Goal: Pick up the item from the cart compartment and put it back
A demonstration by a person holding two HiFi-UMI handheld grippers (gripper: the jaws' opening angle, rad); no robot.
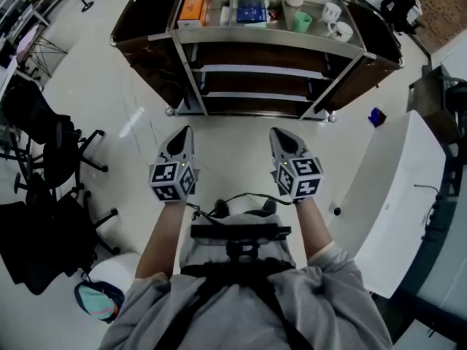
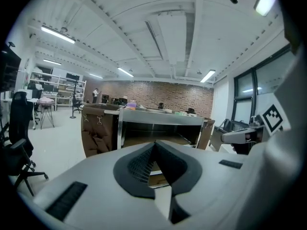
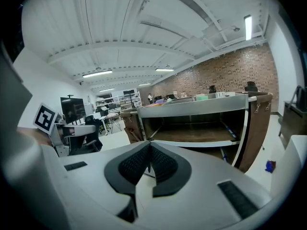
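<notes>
Left gripper (image 1: 185,130): jaws pressed together, nothing between them.
Right gripper (image 1: 276,131): jaws likewise closed, empty.
Floor (image 1: 226,141): glossy, pale, beneath both grippers.
Steel service cart with brown side bags (image 1: 270,41): just beyond the jaws.
Items: orange box (image 1: 192,11), green cup (image 1: 302,22) and white mugs (image 1: 341,30) in the cart's far top compartments, well apart from both jaws.
Room: black office chairs (image 1: 51,144) at left, white table (image 1: 394,195) at right.

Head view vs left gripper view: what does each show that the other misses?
Head view only: the person's forearms, the orange box and green cup on top of the cart, and a blue item lying to the cart's right. Left gripper view only: ceiling lights and the brick wall. Both: the cart and the left tool, shut and empty.
</notes>
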